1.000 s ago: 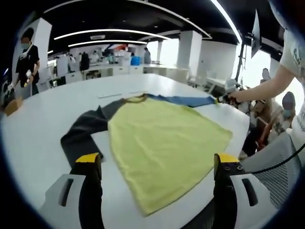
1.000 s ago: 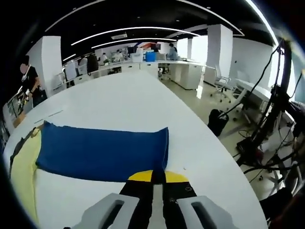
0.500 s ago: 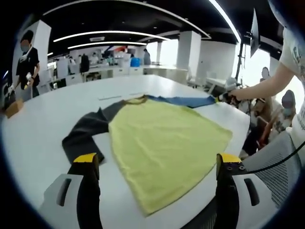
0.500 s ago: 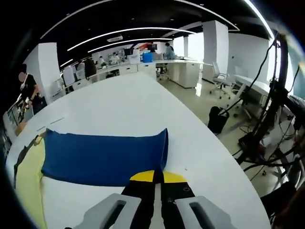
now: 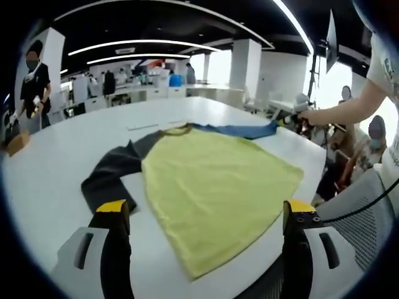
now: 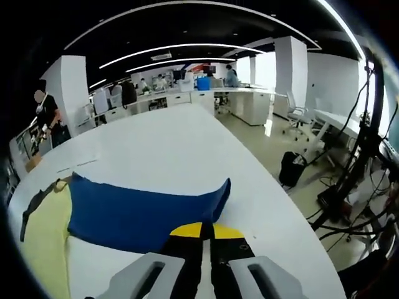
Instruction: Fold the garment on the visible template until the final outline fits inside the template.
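You have the right gripper (image 6: 201, 232) pinched on the blue sleeve (image 6: 140, 208) cuff, the left gripper (image 5: 202, 215) wide open, empty (garment (image 5: 215, 187) flat on table (image 5: 56, 162)); next, likely carry the sleeve toward 9 o'clock, over the yellow body.

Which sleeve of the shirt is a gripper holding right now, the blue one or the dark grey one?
The blue sleeve: the right gripper is shut on its cuff end. The dark grey sleeve lies loose on the table.

text: none legible | labels: none (too blurred to read)
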Motion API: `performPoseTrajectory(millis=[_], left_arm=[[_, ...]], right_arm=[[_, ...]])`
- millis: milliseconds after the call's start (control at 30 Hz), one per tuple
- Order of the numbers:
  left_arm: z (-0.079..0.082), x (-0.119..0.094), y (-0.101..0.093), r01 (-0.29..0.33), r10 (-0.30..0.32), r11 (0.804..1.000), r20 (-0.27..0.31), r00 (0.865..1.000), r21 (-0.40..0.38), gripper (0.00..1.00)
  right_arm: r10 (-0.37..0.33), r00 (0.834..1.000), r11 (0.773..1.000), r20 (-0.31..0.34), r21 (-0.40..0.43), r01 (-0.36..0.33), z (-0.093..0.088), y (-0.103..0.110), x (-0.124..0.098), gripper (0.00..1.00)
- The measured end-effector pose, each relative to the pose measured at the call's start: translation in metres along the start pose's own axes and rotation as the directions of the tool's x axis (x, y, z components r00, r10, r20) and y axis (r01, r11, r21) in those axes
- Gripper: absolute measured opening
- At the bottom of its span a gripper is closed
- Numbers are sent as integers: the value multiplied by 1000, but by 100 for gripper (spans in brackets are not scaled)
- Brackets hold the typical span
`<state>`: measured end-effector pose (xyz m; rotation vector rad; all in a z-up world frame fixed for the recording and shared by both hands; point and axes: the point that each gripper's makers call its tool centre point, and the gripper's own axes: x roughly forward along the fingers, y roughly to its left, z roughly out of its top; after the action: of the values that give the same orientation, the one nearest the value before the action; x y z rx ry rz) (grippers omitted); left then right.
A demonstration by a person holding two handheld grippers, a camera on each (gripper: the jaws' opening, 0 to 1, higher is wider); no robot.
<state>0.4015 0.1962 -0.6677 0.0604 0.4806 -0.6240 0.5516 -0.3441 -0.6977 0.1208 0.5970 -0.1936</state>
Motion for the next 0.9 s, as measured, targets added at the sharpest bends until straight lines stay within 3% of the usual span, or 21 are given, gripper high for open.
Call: performPoseTrajectory(millis=[433, 567, 900], left_arm=[[-1, -6, 6, -28, 28, 1000, -2, 1000, 9, 99], [1, -7, 5, -27, 27, 1000, 2, 1000, 7, 99], [3, -9, 6, -25, 24, 1000, 12, 1000, 11, 99]], right_arm=[[88, 996, 996, 34, -24, -88, 21, 43, -10, 0], [108, 994, 994, 35, -37, -107, 28, 45, -1, 0], [163, 985, 985, 54, -59, -160, 38, 76, -9, 0]])
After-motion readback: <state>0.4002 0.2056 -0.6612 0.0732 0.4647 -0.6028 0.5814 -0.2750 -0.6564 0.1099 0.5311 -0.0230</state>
